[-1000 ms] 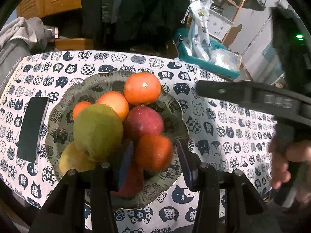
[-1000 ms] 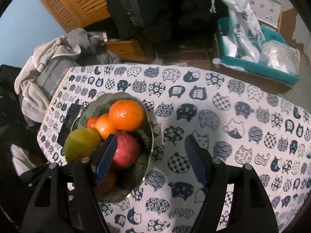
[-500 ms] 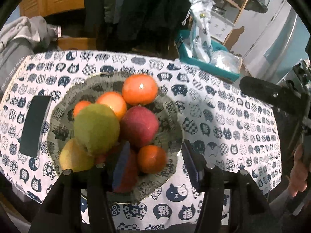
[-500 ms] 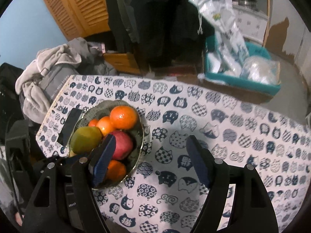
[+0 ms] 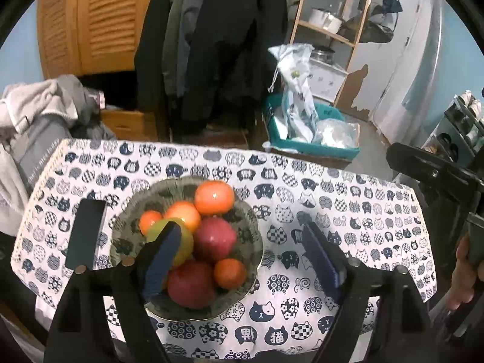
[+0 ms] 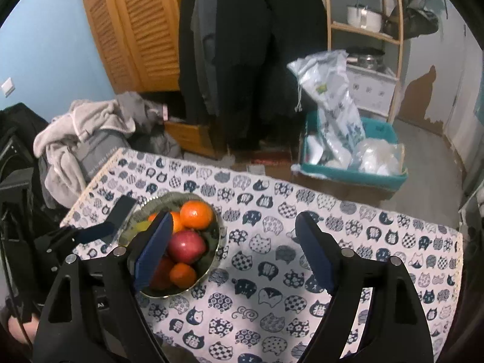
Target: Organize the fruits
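We see right gripper [image 6: 233, 252] over table, jaws wide apart, just been opening, nothing between pads. Below us, cat-print tablecloth [image 6: 348, 260] covers table. Bowl [image 6: 211, 260] sits at left part of cloth, piled with fruit: large orange [image 6: 196, 214] on top at far side, red apple [image 6: 186, 246] in middle, small orange [image 6: 182, 275] at near side, green fruit [image 6: 140, 227] mostly hidden behind left finger. Dark phone [image 6: 121, 210] lies just beside bowl, far-left. We spot left gripper [image 6: 90, 232] at left edge near bowl, blue pad showing. Teal crate [image 6: 351, 174] with plastic bags stands on floor beyond table.
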`<state>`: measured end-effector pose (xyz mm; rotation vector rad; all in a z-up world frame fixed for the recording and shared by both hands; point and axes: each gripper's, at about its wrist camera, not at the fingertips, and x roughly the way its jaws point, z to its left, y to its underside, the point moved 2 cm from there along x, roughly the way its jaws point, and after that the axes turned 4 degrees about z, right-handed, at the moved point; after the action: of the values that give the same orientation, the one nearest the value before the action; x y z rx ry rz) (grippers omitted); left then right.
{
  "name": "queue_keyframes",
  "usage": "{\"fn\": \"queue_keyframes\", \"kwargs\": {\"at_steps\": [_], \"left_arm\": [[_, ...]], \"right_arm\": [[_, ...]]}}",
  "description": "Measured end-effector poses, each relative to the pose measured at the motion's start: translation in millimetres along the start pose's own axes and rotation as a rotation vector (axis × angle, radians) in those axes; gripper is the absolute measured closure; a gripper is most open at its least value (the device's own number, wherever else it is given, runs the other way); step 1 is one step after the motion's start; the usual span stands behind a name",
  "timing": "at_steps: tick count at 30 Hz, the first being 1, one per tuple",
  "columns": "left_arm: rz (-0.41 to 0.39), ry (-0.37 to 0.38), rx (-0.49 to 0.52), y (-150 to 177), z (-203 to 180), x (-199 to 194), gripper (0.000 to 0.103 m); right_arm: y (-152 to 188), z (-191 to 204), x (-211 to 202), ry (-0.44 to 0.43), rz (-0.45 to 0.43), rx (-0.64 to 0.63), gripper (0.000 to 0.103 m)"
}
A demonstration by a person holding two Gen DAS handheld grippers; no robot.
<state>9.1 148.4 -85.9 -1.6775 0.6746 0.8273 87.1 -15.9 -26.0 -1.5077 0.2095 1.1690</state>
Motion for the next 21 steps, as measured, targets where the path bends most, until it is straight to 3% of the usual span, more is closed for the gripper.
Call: {"fn": "queue_keyframes", "kwargs": {"at_steps": [5, 14, 21], "left_arm": [[-0.039, -0.009, 0.009, -5.9, -3.2, -20.9, 0.016], [-0.102, -0.024, 0.01, -12.7, -7.3, -47.4, 0.002], [-0.125, -0.041, 0.021, -13.2, -10.8, -53.9, 0.002]], "right_arm": [[-1.4, -3.8, -20.6, 0.011, -0.042, 0.003, 0.02], [1.6, -4.5, -38.1, 0.025, -0.077, -0.008, 0.02], [2.7, -5.2, -37.3, 0.036, -0.075, -0.014, 0.02]]}}
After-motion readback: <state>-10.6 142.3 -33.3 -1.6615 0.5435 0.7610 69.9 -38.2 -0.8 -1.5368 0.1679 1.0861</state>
